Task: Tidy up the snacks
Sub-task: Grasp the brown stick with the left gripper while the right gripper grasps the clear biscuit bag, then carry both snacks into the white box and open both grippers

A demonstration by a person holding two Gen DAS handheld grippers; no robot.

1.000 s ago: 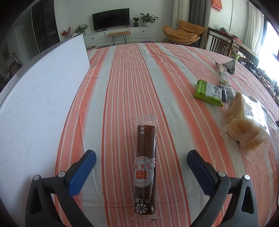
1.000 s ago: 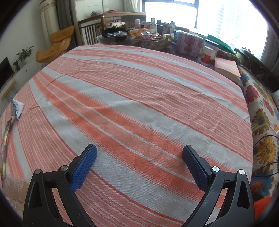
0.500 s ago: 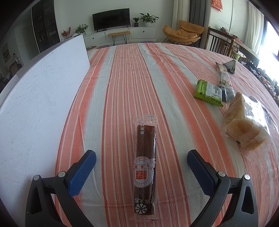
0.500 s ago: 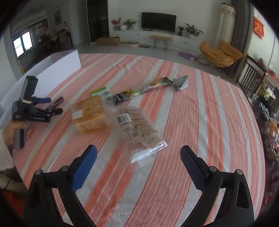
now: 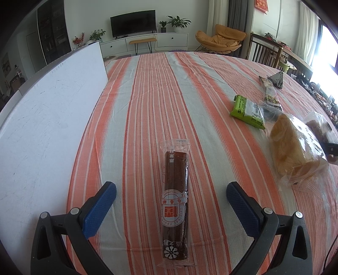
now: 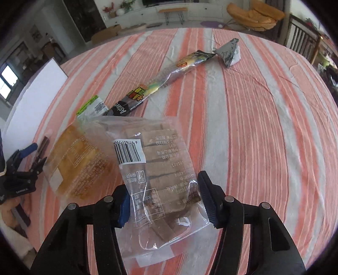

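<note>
On striped tablecloth [image 5: 160, 88] | snack packets | living room: TV [image 5: 133, 20], orange chair [image 5: 221, 39]

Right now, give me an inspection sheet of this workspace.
Surface: striped tablecloth, orange and grey-white.
Job's things: brown fruit bar; green packet; yellow bread bag; clear biscuit bag; long snack stick; grey triangular packet.
Clutter: white board on the table's left side.
Grippers: left hand-held gripper open, straddling the fruit bar; right hand-held gripper with jaws either side of the biscuit bag, contact unclear.
Cables: nothing seen.
Surroundings: television, orange chair, plants.
</note>
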